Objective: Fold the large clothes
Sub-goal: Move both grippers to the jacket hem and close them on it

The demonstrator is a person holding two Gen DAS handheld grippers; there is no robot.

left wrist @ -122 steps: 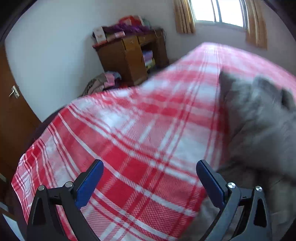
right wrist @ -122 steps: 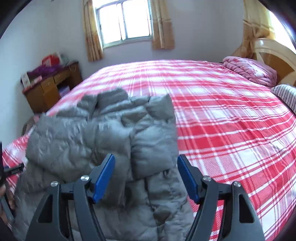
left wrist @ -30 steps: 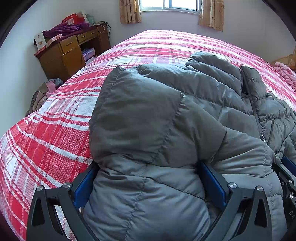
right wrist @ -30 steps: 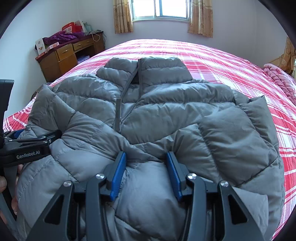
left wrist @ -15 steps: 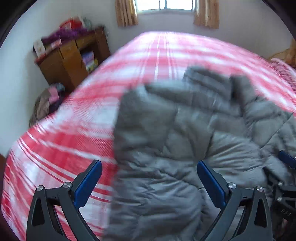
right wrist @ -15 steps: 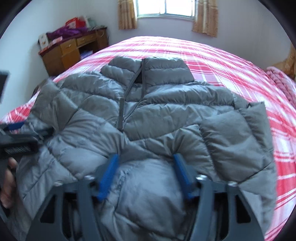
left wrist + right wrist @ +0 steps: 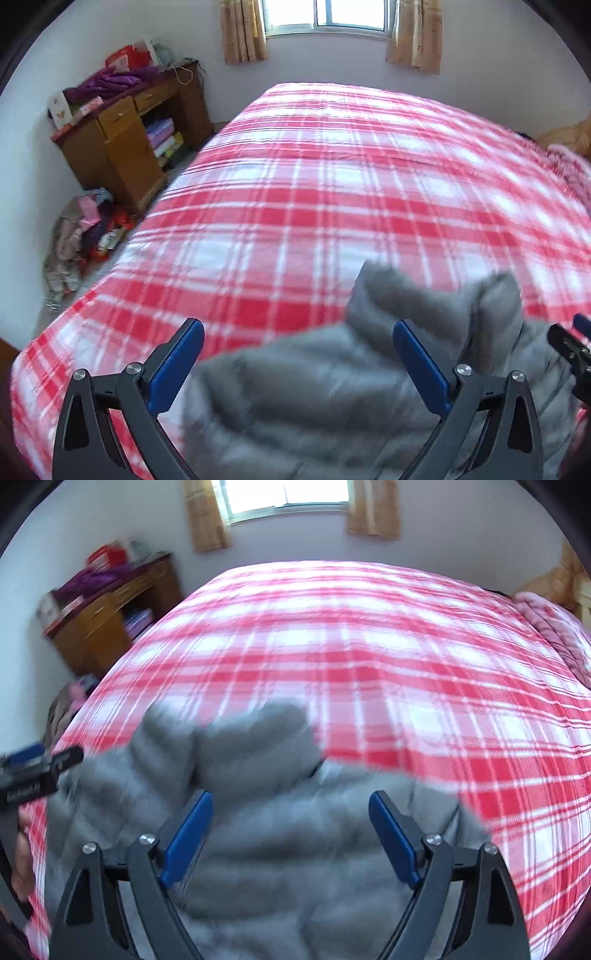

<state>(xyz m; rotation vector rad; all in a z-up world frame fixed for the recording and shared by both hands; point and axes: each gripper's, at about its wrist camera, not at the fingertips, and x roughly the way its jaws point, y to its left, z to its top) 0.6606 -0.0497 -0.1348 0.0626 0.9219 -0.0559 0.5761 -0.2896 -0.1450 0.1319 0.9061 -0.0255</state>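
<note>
A grey quilted puffer jacket [image 7: 280, 849] lies blurred on the near part of a bed covered with a red-and-white plaid sheet [image 7: 332, 192]. Its padded collar end points toward the far side of the bed.

The left gripper [image 7: 298, 363], black with blue finger pads [image 7: 173, 365], stands wide apart over the jacket's edge; the pads do not press on the fabric, and plaid sheet shows beside the left finger. The right gripper [image 7: 291, 836] has its jaws opening, the blue pads [image 7: 395, 842] spread wide above the jacket with grey fabric seen between them but not pinched.

In the right wrist view the left gripper's black body shows at the left edge, with part of a hand [image 7: 20, 864] below it.

A brown wooden cabinet [image 7: 122, 147] piled with clutter stands against the wall left of the bed, and a heap of clothes [image 7: 79, 236] lies on the floor near it. A curtained window [image 7: 327, 16] is in the far wall.
</note>
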